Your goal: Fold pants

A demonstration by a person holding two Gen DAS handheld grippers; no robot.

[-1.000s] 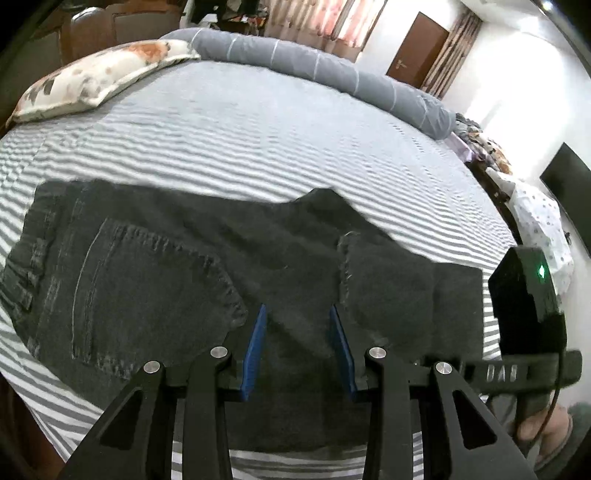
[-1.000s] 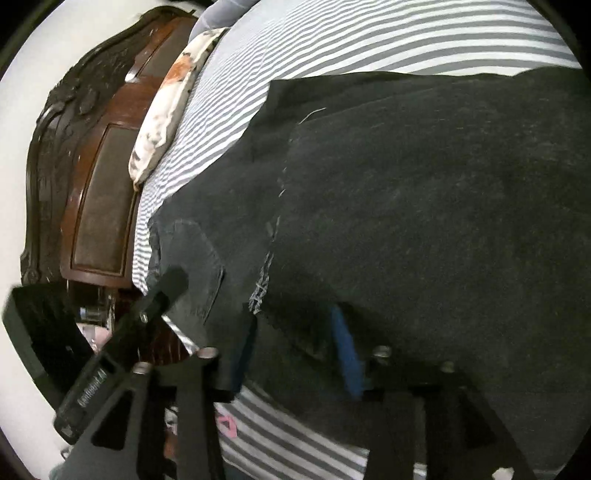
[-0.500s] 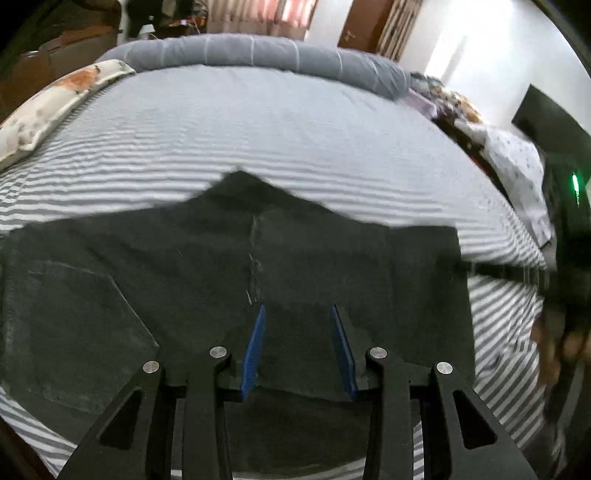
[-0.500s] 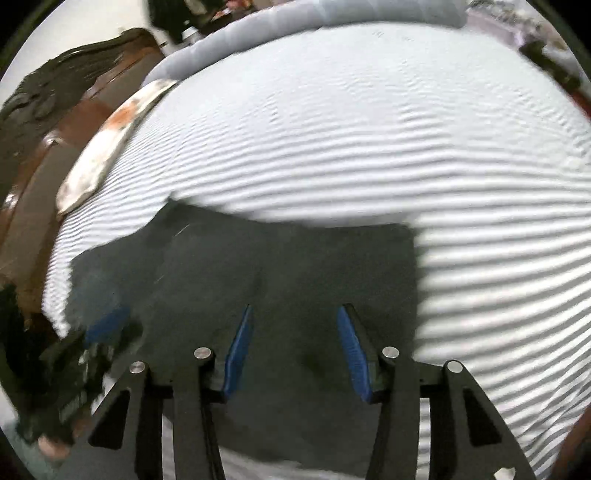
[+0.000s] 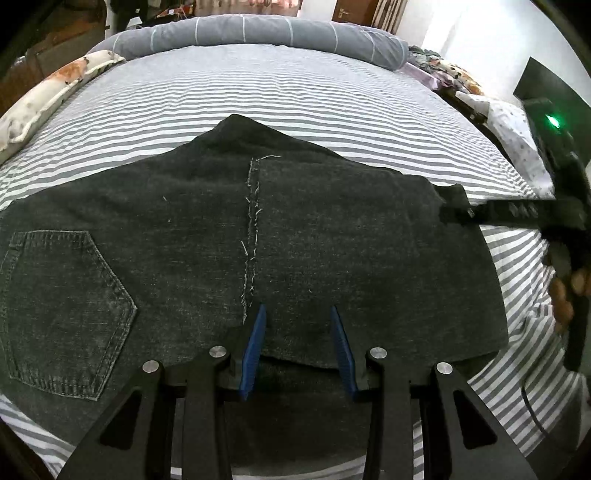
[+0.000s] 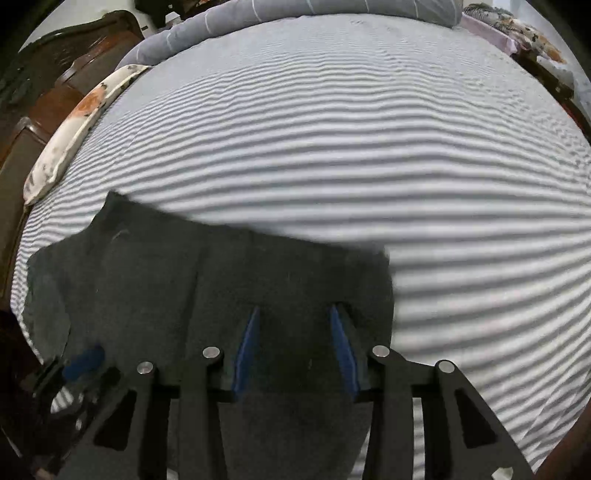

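Both claws released: left gripper [image 5: 297,314] & right gripper [image 6: 293,314] hover over pants [image 5: 332,236]. Grab matching hem corners, keep edges aligned w/ fold.

**Open bedsheet beyond the jeans, clutter hugging the edges**

Striped bedsheet [image 5: 295,92] is lying bare and flat beyond the dark folded jeans [image 5: 332,236], giving wide passage forward. A floral pillow [image 5: 48,96] is lining the left edge, a grey bolster [image 5: 258,33] is closing off the far end, and the carved wooden headboard [image 6: 55,85] is rising behind the pillow.
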